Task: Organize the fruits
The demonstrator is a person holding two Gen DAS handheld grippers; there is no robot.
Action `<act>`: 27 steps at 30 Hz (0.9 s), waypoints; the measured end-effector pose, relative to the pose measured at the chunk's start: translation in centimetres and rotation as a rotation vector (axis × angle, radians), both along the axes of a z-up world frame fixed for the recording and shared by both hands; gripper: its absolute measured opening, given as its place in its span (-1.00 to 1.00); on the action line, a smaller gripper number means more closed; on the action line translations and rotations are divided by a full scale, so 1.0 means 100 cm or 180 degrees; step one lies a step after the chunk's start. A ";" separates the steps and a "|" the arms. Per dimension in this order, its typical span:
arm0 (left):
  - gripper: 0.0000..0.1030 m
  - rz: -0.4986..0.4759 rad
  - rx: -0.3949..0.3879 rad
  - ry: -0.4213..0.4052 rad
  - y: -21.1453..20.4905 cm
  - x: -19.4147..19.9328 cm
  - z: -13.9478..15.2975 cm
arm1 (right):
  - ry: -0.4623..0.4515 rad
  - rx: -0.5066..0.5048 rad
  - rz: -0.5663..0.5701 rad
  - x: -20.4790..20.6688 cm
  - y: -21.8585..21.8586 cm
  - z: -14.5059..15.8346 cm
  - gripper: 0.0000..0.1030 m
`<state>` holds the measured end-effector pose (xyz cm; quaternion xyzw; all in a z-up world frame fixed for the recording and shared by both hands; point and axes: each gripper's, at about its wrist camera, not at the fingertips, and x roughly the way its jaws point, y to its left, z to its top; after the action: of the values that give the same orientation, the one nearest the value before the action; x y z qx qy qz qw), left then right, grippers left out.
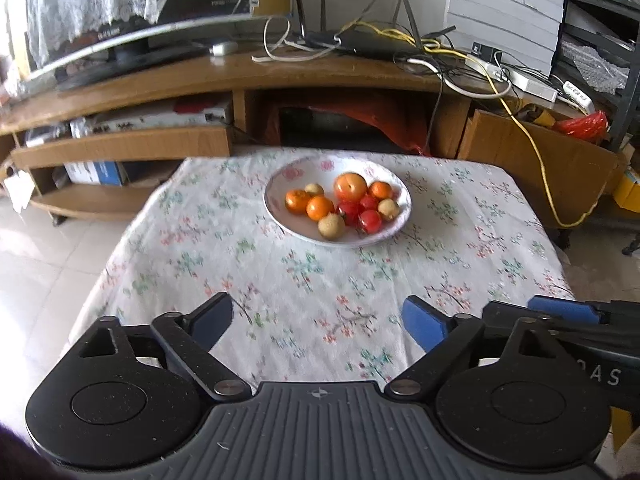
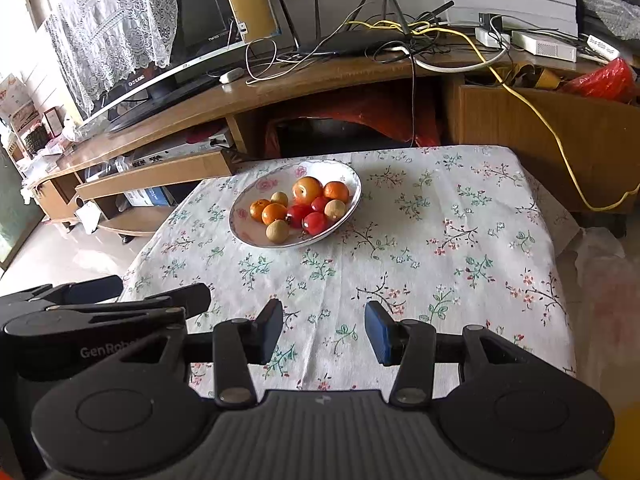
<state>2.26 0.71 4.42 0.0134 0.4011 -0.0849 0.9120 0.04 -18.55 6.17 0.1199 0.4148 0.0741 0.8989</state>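
A white flowered bowl (image 1: 394,186) stands on the far half of a table with a floral cloth (image 1: 320,280). It holds several fruits: a large orange persimmon (image 1: 350,186), small oranges (image 1: 319,207), red fruits (image 1: 369,221) and tan longans (image 1: 331,227). My left gripper (image 1: 318,320) is open and empty above the near cloth. My right gripper (image 2: 324,330) is open and empty too, also near the front edge; the bowl (image 2: 248,232) lies ahead and left of it. The left gripper shows at the lower left of the right wrist view.
A wooden TV stand (image 1: 240,76) runs behind the table with a screen (image 1: 120,44), a router and tangled cables (image 1: 380,40). A yellow cable (image 1: 536,152) hangs at the right. Tiled floor (image 1: 48,248) lies left of the table.
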 end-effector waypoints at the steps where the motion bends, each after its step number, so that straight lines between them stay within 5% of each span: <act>1: 0.70 -0.0019 -0.0038 0.0035 0.001 -0.001 -0.001 | 0.0003 -0.0001 0.0007 -0.001 0.000 0.000 -0.14; 14: 0.67 -0.0078 -0.0134 0.0134 0.004 -0.011 -0.009 | 0.0061 -0.0048 0.0047 -0.014 0.005 -0.007 -0.14; 27: 0.68 0.0038 0.0226 0.0048 0.000 -0.025 -0.009 | 0.0112 -0.0079 0.0124 -0.024 0.014 -0.013 -0.14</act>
<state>-0.22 0.71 3.51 0.0427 0.4107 -0.0653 0.9084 -2.34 -17.12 4.87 0.1020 0.4338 0.0842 0.8913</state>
